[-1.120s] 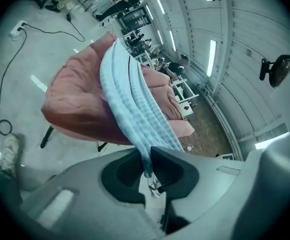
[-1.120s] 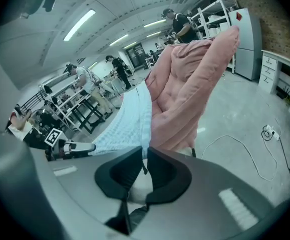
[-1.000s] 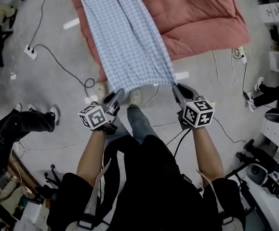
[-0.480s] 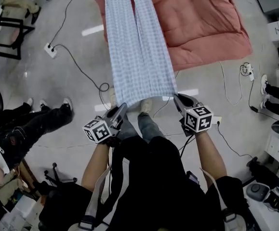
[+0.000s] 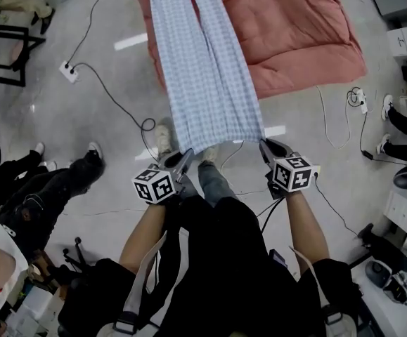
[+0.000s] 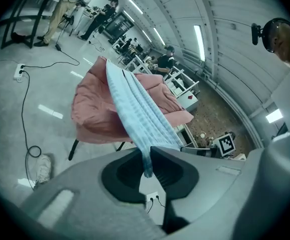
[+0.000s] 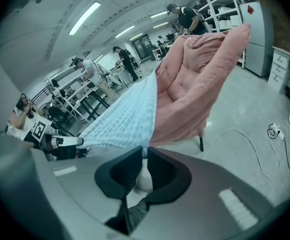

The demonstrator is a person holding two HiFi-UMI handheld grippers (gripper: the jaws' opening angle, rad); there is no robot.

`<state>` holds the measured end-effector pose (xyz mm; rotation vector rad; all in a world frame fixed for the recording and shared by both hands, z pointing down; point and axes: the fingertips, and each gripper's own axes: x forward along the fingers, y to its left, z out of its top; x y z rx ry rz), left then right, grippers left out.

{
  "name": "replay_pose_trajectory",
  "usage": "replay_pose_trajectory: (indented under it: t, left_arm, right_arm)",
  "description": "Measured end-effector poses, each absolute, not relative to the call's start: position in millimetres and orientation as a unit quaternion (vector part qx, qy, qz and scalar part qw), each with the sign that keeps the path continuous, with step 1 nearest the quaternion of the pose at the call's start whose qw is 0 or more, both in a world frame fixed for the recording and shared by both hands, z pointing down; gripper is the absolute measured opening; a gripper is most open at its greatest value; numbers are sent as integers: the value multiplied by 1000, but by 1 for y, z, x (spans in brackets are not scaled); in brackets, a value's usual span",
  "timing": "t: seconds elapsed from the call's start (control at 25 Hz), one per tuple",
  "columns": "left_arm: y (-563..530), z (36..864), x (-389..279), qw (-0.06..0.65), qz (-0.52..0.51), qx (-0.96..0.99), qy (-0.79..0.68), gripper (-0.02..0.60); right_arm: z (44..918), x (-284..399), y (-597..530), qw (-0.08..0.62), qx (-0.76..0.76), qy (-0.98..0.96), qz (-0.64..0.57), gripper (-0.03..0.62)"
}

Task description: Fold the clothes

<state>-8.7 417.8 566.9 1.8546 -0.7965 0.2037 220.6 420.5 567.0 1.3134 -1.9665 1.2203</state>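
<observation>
- Since a second ago both tongs have dropped lower in the head view and come closer to the body. The cloth between them and the bed now looks longer and narrower, with more of it hanging free over the floor.
- The left gripper (image 5: 183, 161) is pressed together on the waistband corner at about 7 o'clock of the garment. Its own view shows a thin fold of checked cloth running down between the closed jaws.
- The checked trousers (image 5: 204, 69) are stretched taut and held off the ground. Their long axis runs from the waistband at 6 o'clock up toward 12, leaning a little to 11. The two legs lie side by side, and their far ends go out past the top edge of the head view, so I cannot see the hems.
- The right gripper (image 5: 266, 146) is likewise pinched shut on the opposite waistband corner at about 5 o'clock, with a sliver of cloth caught between its jaws. It sits slightly farther forward than the left one.
- The pink quilt (image 5: 298, 30) lies under the legs and spreads toward 1 to 2 o'clock.
- I judge that the fold depends on carrying the waistband straight toward 12 o'clock along that axis. Neither hand is notably nearer, so both should travel together.
</observation>
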Motion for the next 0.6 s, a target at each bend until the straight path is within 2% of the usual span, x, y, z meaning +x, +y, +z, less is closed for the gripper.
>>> replay_pose_trajectory:
  t: [0.36,0.52,0.6]
  left_arm:
    - [409,610,-1,548,96,753,-351,59]
    - [408,624,-4,544,135,754,-342,190]
    - [408,627,-8,545,145,753,-339,190]
  right_arm:
    - [606,221,408,253,486,-699,461,39]
    - [618,215,404,273,471,-697,467,141]
    - [621,217,403,276,469,-693,473,149]
